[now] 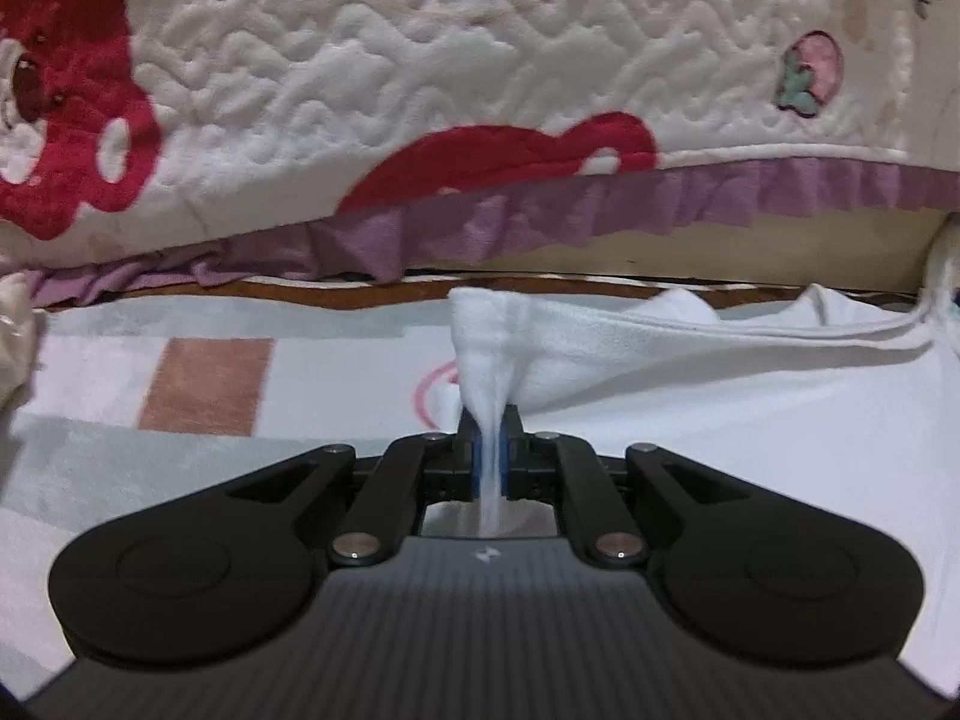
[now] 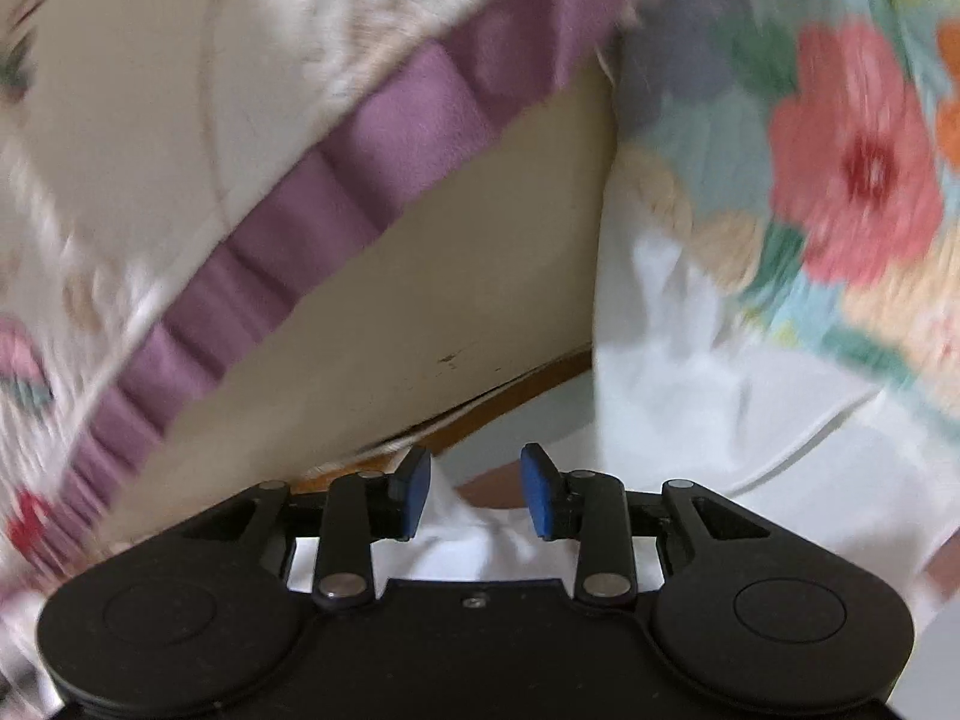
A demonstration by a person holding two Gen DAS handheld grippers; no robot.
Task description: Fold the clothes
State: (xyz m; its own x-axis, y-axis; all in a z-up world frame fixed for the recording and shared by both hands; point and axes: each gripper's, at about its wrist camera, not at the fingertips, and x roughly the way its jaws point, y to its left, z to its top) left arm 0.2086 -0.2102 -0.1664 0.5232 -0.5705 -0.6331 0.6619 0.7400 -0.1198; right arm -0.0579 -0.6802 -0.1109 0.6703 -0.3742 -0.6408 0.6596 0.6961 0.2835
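brightness: both views are looking evenly lit, soft indoor light, nothing dim
light source: seems to be coming from above, can't really tell the exact spot
shadows: a soft one is sitting under the lifted fold of the white garment (image 1: pixel 630 348), and a dark strip is hiding under the purple ruffle (image 1: pixel 540 204) of the quilt
glare: the white cloth is blowing out a bit on the right of the left wrist view, small glints are showing on the metal rivets
blur: the right wrist view is smearing badly, the floral fabric (image 2: pixel 852 168) and the quilt edge are streaking; the left wrist view is staying mostly sharp
distortion: fisheye is bending straight edges, corners are going dark
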